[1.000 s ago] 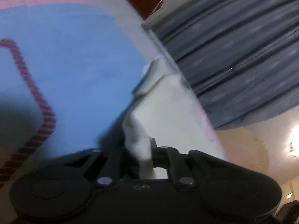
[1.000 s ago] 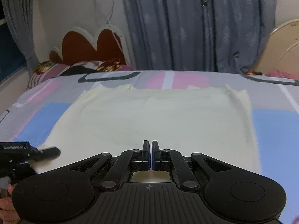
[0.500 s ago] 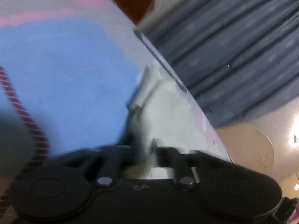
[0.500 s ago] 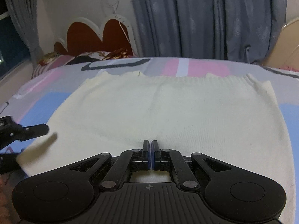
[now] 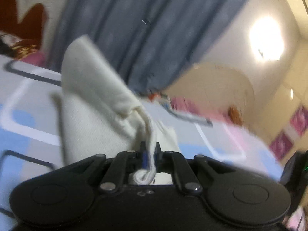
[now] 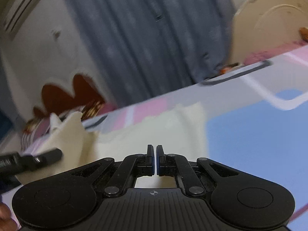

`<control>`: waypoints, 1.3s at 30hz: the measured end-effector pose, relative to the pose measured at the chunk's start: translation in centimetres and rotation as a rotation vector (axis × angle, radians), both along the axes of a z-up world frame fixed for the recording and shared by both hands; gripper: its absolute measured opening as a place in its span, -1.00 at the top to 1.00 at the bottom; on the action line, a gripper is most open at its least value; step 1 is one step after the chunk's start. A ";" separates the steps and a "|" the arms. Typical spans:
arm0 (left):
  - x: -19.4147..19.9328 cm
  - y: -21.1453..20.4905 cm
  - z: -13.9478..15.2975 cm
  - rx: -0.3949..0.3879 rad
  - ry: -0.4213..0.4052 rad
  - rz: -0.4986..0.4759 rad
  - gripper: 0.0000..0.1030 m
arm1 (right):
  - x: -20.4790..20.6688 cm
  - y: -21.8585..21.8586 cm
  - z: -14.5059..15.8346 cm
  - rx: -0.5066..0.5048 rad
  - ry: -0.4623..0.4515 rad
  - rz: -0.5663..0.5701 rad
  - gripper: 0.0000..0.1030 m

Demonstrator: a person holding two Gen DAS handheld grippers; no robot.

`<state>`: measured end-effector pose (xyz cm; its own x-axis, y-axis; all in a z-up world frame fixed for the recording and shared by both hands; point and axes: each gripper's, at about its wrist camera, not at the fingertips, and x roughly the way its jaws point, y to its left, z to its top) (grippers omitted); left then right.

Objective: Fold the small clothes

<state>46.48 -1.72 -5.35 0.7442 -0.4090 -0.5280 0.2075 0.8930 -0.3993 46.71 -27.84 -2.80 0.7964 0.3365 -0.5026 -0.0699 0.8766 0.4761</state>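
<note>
Left wrist view: the left gripper (image 5: 149, 154) has its jaws pinching a hemmed edge of the cream garment (image 5: 96, 104), which rises from the fingers as a folded, tent-like flap and blocks much of the left half of the picture. A rolled bit of the cloth sits just behind the fingertips. Under and around it lies the patterned bedspread (image 5: 28, 130) in grey, blue and pink blocks with white and dark outlines. Behind stand the grey-blue curtain (image 5: 154, 28), a red scalloped headboard (image 5: 28, 19) at far left, a cream rounded board (image 5: 221, 88) and a bright lamp (image 5: 266, 38) on the wall (everything here is motion-blurred).

Right wrist view: the right gripper (image 6: 155, 159) has its jaws pressed almost together, a thin slit between the blue pads, with nothing held. Beyond its tips the garment (image 6: 154, 132) lies on the bedspread (image 6: 250, 134), its left side lifted into a raised flap. The other gripper's dark finger (image 6: 46, 155) reaches in from the left edge, touching that flap. The curtain (image 6: 144, 38) and headboard (image 6: 71, 94) fill the tilted background.
</note>
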 end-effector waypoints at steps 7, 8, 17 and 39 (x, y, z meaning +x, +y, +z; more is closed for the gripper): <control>-2.2 -4.0 -1.6 -0.008 -0.004 -0.148 -0.44 | -0.9 -6.0 0.1 0.109 0.051 -0.028 0.23; -2.4 -2.4 -1.7 -0.026 0.000 -0.115 -0.42 | -1.4 -6.2 0.3 0.102 0.028 -0.027 -0.30; -1.3 7.9 -4.1 -0.026 0.069 0.230 -0.30 | 0.2 -1.1 -0.5 0.100 0.021 0.173 -0.07; 1.4 9.4 -6.8 -0.007 0.145 0.221 -0.36 | 7.0 5.4 -3.8 0.006 0.083 0.309 0.69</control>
<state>47.91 7.65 -12.12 0.7328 -0.2487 -0.6333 -0.0524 0.9074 -0.4170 53.75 -22.40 -6.65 0.6123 0.5593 -0.5588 -0.2935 0.8171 0.4962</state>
